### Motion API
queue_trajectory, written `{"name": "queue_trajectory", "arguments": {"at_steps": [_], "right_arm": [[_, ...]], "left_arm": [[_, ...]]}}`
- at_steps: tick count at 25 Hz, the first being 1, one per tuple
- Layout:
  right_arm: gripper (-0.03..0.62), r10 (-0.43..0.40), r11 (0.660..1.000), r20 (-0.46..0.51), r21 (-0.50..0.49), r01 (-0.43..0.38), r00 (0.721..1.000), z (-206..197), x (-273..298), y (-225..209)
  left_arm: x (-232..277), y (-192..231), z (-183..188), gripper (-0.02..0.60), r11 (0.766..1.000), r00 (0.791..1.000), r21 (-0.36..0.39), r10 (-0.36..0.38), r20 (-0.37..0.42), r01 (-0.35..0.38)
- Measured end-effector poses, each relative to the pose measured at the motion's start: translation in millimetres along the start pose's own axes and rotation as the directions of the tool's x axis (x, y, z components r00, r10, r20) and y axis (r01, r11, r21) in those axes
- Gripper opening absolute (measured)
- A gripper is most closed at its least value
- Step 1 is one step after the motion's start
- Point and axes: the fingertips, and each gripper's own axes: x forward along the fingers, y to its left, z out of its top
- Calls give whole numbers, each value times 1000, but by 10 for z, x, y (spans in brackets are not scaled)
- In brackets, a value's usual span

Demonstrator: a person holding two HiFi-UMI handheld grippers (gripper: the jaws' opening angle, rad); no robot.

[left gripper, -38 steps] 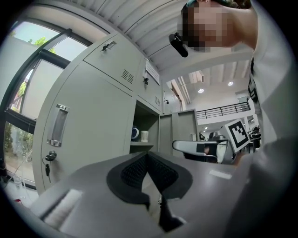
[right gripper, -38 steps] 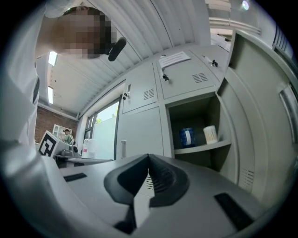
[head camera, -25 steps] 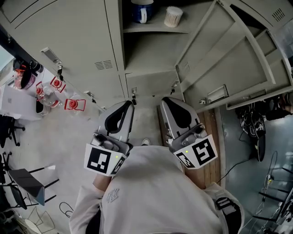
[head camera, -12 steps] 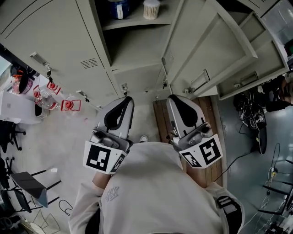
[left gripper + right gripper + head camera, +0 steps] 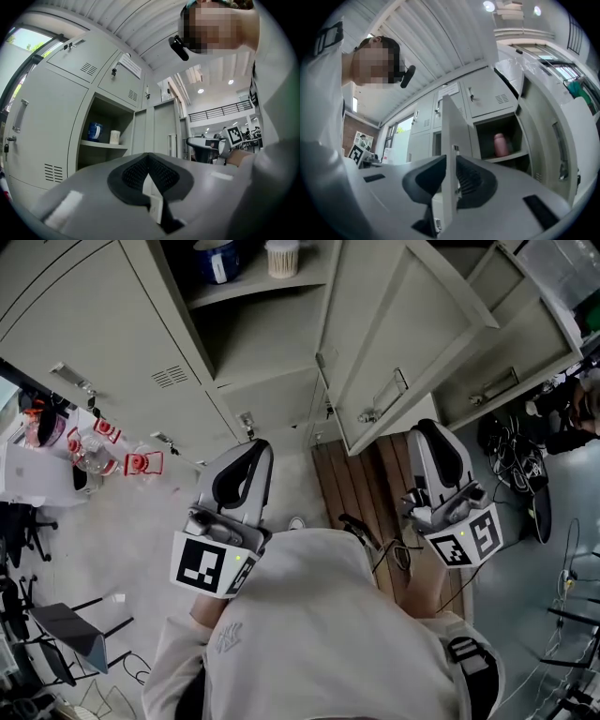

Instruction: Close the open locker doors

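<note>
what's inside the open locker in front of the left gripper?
On its shelf: a blue mug and a white cup, side by side. Below the shelf nothing shows, though the left gripper covers the floor of it.

mug [image 5: 215,261], jar [image 5: 281,257] on shelf [image 5: 253,289] — door [image 5: 394,343] rightward

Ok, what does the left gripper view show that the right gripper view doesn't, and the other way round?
Only the left gripper view: a blue mug and a white cup on an open locker's shelf. Only the right gripper view: a pink bottle in another open compartment, and an open door seen edge-on up the middle. Both: grey lockers, the ribbed ceiling and the person's pale sleeve.
</note>
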Motion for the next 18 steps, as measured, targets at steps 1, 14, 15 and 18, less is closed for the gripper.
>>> {"name": "queue_trajectory", "arguments": {"at_steps": [1,14,15,18], "right_arm": [[41,-2,1000,-15,-5,2,1000,-41,10,-55],[66,45,999,-68,6,-44,997,-220,222,-159],[66,62,998,-68,8,-61,996,-218,243,-125],[66,128,992,-70,18,-127,989,-234,321,-21]], "left_arm": [[7,-16,-2,8,1000,1000,1,-2,0,2],[22,-11,15,8,1000,1000,8,19,-5,-19],[28,-5,22,6,1000,1000,10,20,-1,-20],[63,0,14,8,1000,1000,10,23,-1,-23]]}}
